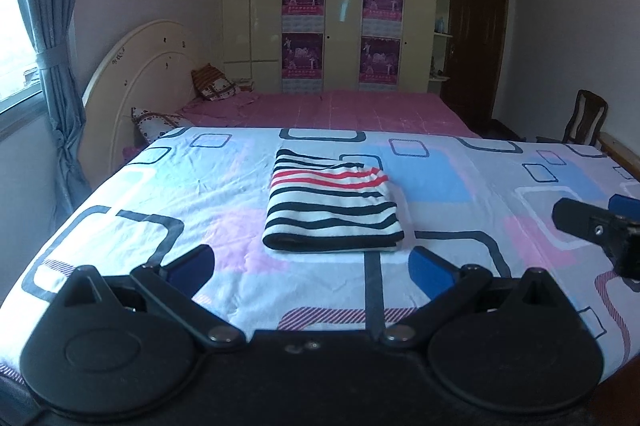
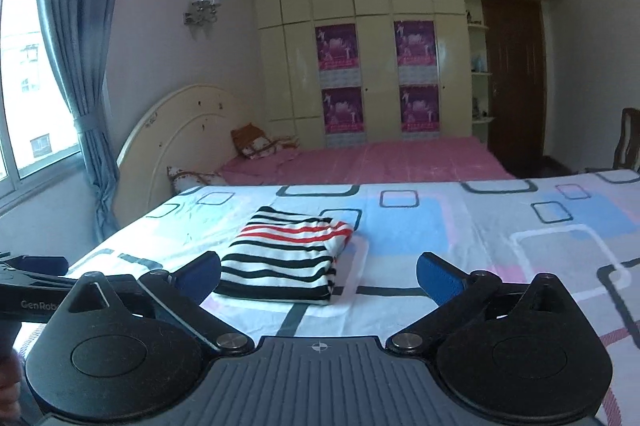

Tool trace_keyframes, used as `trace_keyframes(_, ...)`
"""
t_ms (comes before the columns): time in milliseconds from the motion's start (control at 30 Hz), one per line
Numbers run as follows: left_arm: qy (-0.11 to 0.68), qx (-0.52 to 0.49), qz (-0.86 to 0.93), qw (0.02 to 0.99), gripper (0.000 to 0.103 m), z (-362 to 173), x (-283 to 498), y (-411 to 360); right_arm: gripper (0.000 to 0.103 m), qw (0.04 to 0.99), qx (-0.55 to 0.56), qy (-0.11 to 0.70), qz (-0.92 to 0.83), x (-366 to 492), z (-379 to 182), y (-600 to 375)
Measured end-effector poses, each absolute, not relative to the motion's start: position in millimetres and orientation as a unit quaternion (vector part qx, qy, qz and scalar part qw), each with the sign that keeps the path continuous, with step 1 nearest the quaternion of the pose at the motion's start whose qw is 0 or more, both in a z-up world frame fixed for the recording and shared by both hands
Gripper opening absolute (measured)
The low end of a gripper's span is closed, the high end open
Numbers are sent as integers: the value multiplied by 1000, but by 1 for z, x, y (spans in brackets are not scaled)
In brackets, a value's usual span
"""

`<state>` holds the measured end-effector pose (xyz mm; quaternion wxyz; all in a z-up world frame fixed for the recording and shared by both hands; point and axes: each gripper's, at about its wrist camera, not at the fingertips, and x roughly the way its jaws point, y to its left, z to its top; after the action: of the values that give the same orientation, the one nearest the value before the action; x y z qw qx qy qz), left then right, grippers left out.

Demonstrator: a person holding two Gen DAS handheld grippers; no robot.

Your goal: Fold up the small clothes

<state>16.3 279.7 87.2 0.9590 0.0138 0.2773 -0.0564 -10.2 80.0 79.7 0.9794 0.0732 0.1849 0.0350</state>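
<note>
Where folded, striped garment (image 1: pixel 334 204) on sheet (image 1: pixel 160 182)

Both grippers spread wide, holding nothing

The left gripper (image 1: pixel 312 266) and the right gripper (image 2: pixel 318 280) angle slightly downward side by side, blue-padded fingers (image 2: pixel 434 278) far apart.

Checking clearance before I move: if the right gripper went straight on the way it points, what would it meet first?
Probably the patterned sheet, just right of the folded striped garment; the right gripper has open, empty jaws.
</note>
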Motion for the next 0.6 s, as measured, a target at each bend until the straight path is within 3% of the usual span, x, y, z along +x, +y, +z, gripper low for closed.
trace_keyframes(600,262,18,-56,963,103,99,-6,272,103,981,68,179,37,-28,75,76)
